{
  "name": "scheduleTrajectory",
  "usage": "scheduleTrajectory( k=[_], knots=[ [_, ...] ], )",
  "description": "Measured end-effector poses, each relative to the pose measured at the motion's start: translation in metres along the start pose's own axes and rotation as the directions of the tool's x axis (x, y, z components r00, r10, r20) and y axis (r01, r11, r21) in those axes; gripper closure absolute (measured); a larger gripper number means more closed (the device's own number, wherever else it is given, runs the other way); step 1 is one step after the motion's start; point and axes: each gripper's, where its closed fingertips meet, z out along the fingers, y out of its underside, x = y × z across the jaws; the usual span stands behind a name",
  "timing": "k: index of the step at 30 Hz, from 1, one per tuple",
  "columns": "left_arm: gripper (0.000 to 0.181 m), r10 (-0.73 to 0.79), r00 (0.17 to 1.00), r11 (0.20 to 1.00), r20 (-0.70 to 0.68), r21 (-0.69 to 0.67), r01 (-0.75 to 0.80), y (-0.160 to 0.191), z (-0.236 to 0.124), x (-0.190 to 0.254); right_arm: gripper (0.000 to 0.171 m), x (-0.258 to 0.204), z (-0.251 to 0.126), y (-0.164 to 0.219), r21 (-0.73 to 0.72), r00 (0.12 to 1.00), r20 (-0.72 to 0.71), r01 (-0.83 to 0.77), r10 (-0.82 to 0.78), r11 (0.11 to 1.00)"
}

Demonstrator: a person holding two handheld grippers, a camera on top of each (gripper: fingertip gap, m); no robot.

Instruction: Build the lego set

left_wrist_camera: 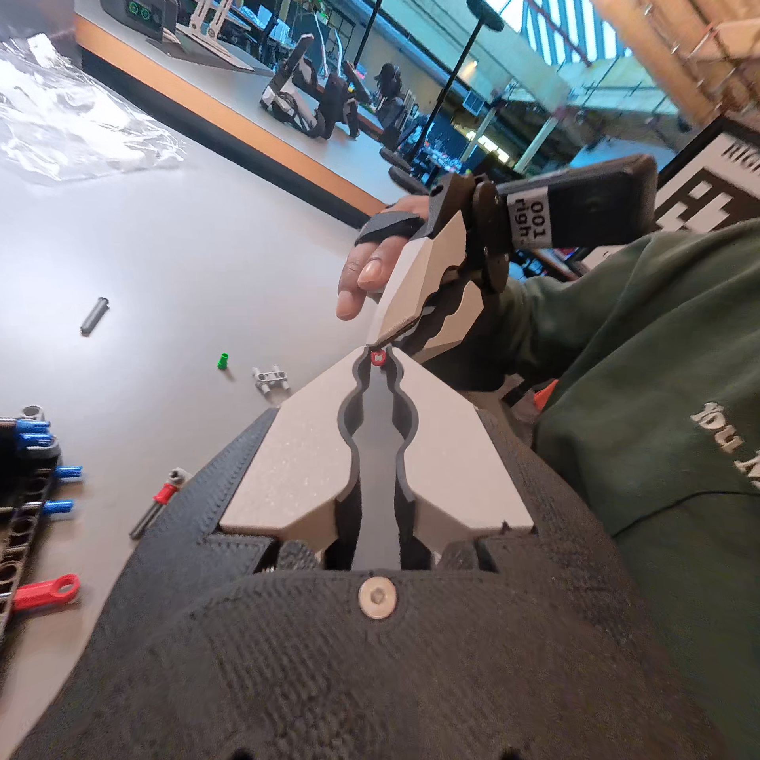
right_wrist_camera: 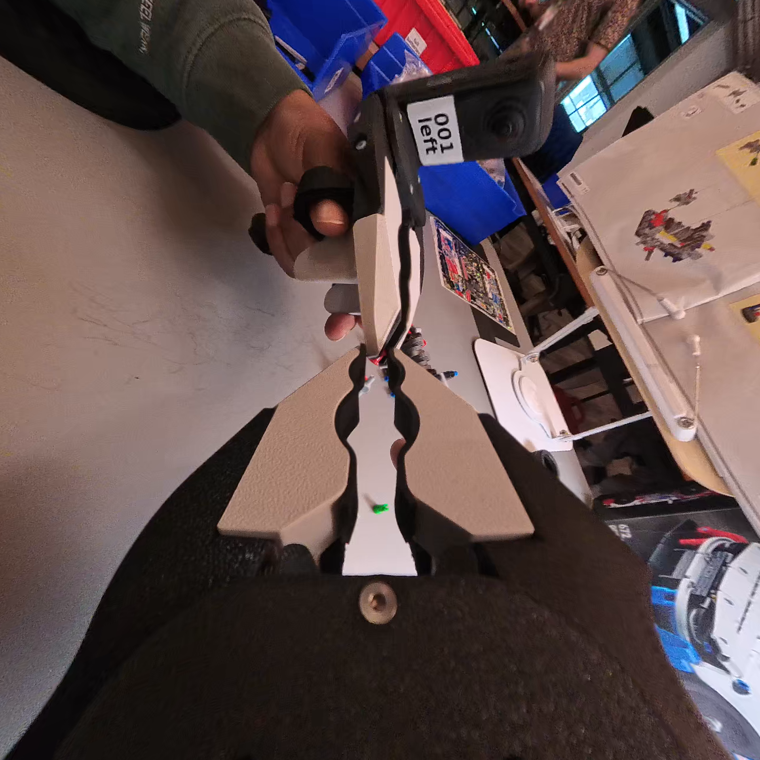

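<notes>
A small red Lego piece (left_wrist_camera: 376, 357) sits between the tips of my left gripper (left_wrist_camera: 377, 353), which is shut on it above the grey table. My right gripper (left_wrist_camera: 377, 344) comes in from the upper right, its jaws close together and its tips meeting the same piece. In the right wrist view the red piece (right_wrist_camera: 376, 361) lies in the tip gap of my right gripper (right_wrist_camera: 378, 354). The left gripper (right_wrist_camera: 381, 346) points down onto it from above. Both are hand-held, tip to tip.
On the table to the left lie a grey pin (left_wrist_camera: 94, 314), a green piece (left_wrist_camera: 222, 360), a light grey connector (left_wrist_camera: 270, 377), a red-and-grey axle (left_wrist_camera: 162, 503), a black beam with blue pins (left_wrist_camera: 28, 473) and a plastic bag (left_wrist_camera: 61, 123). An instruction booklet (right_wrist_camera: 678, 230) and the set's box (right_wrist_camera: 699, 596) stand right. The light grey connector (left_wrist_camera: 270, 377) is about 11 centimeters from my left fingertips.
</notes>
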Motion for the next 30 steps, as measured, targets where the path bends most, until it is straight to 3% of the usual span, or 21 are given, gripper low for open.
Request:
scheduleTrajectory(
  k=[4, 8, 12, 15, 17, 18, 19, 21, 23, 26, 30],
  knots=[
    [0.177, -0.163, 0.981, 0.983, -0.103, 0.064, 0.17, -0.007, -0.003, 0.005, 0.164, 0.004, -0.001, -0.006, 0.012, 0.997, -0.045, 0.063, -0.062, 0.998],
    [0.175, -0.354, 0.902, 0.912, -0.248, 0.121, 0.392, -0.016, -0.006, 0.009, 0.165, 0.01, -0.002, -0.013, 0.008, 0.981, -0.126, 0.151, -0.148, 0.989],
    [0.166, -0.378, 0.872, 0.875, -0.311, 0.187, 0.446, -0.027, -0.013, 0.012, 0.165, 0.016, -0.003, -0.016, 0.044, 0.986, -0.147, 0.088, -0.081, 0.995],
    [0.155, -0.327, 0.914, 0.876, -0.239, 0.286, 0.388, -0.042, -0.029, -0.003, 0.165, 0.022, -0.006, -0.007, 0.052, 0.992, -0.126, -0.011, 0.018, 0.999],
    [0.153, -0.213, 0.977, 0.933, -0.02, 0.292, 0.21, -0.043, -0.044, -0.026, 0.164, 0.028, -0.007, 0.021, -0.045, 0.99, -0.095, -0.107, 0.102, 0.993],
    [0.153, -0.098, 0.983, 0.968, 0.155, 0.244, 0.058, -0.042, -0.056, -0.044, 0.164, 0.028, -0.008, 0.045, -0.14, 0.984, -0.075, -0.173, 0.164, 0.975],
    [0.153, 0.047, 0.939, 0.985, 0.34, 0.141, -0.1, -0.039, -0.071, -0.064, 0.164, 0.03, -0.01, 0.07, -0.227, 0.972, -0.079, -0.234, 0.221, 0.945],
    [0.143, 0.31, 0.762, 0.949, 0.569, -0.131, -0.288, -0.03, -0.106, -0.1, 0.164, 0.021, -0.017, 0.115, -0.386, 0.936, -0.052, -0.341, 0.349, 0.857],
    [0.133, 0.441, 0.662, 0.896, 0.606, -0.335, -0.291, -0.01, -0.126, -0.121, 0.164, 0.013, -0.021, 0.138, -0.453, 0.896, -0.044, -0.412, 0.442, 0.791],
    [0.121, 0.446, 0.707, 0.875, 0.549, -0.433, -0.215, 0.022, -0.123, -0.128, 0.164, 0.002, -0.024, 0.15, -0.526, 0.886, -0.027, -0.406, 0.462, 0.748],
    [0.116, 0.47, 0.726, 0.839, 0.502, -0.509, -0.191, 0.039, -0.112, -0.135, 0.163, 0.0, -0.021, 0.151, -0.538, 0.89, -0.029, -0.397, 0.455, 0.744]
  ],
)
